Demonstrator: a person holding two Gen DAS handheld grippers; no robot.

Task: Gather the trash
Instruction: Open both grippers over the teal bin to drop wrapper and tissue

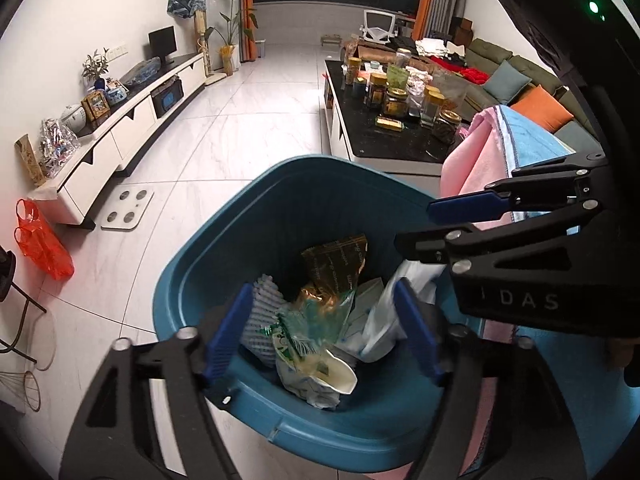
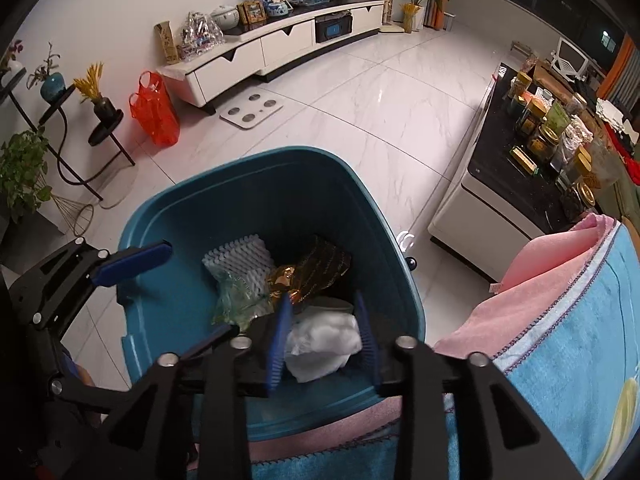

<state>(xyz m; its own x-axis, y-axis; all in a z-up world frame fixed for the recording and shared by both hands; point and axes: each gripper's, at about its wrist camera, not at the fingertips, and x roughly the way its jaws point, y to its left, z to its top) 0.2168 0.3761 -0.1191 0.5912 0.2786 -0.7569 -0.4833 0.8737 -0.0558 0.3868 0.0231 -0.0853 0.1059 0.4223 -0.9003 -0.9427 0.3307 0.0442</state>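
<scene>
White tiled floor point(image 1: 240, 128), blue bin point(image 1: 224, 240) (rim clear), left gripper point(image 1: 320, 336) and right gripper point(image 2: 324, 340) both released above trash.

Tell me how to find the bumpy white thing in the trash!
Look for the big blue trash bin on the white tiled floor, beside the pink and blue towels. Inside, at the back, the white foam net sleeve lies next to a shiny brown and gold wrapper. It is the only piece with a ridged, grid-like surface; the other white thing is smooth crumpled plastic.
</scene>
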